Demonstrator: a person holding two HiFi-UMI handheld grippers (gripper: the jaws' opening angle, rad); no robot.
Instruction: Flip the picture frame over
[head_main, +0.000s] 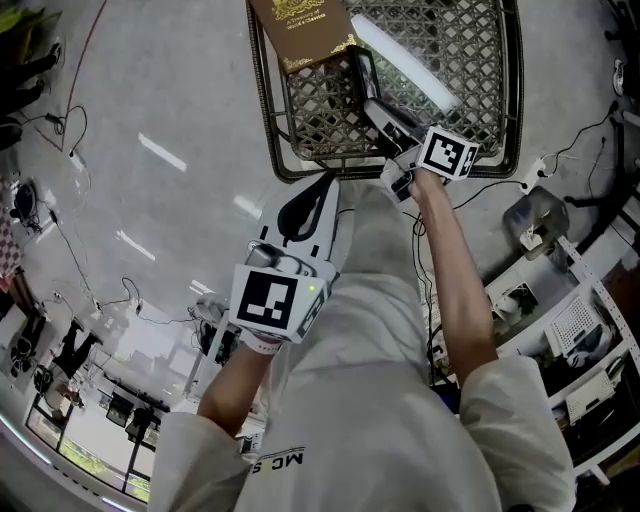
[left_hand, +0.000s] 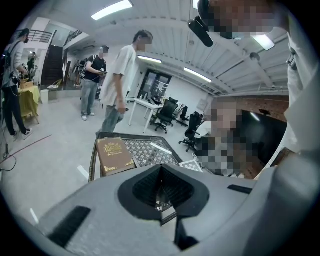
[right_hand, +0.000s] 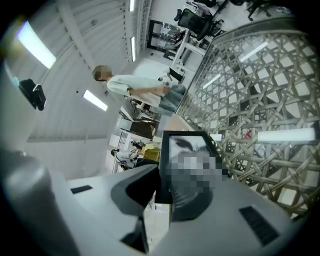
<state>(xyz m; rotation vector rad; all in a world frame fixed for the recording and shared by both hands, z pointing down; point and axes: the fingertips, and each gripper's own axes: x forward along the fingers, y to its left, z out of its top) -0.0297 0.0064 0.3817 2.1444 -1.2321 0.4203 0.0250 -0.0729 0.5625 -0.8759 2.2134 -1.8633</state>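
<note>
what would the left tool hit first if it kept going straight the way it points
The left tool would probably meet the lattice tabletop, right of the brown book; depth is unclear.

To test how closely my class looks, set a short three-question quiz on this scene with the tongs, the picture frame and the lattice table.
1. True or false: the left tongs hold the picture frame.
2. What lies on the left side of the table? A) a brown book B) a mug C) a laptop
3. What colour is the frame's border?
Key: 1 false, the right tongs grip it; 2 A; 3 black.
</note>
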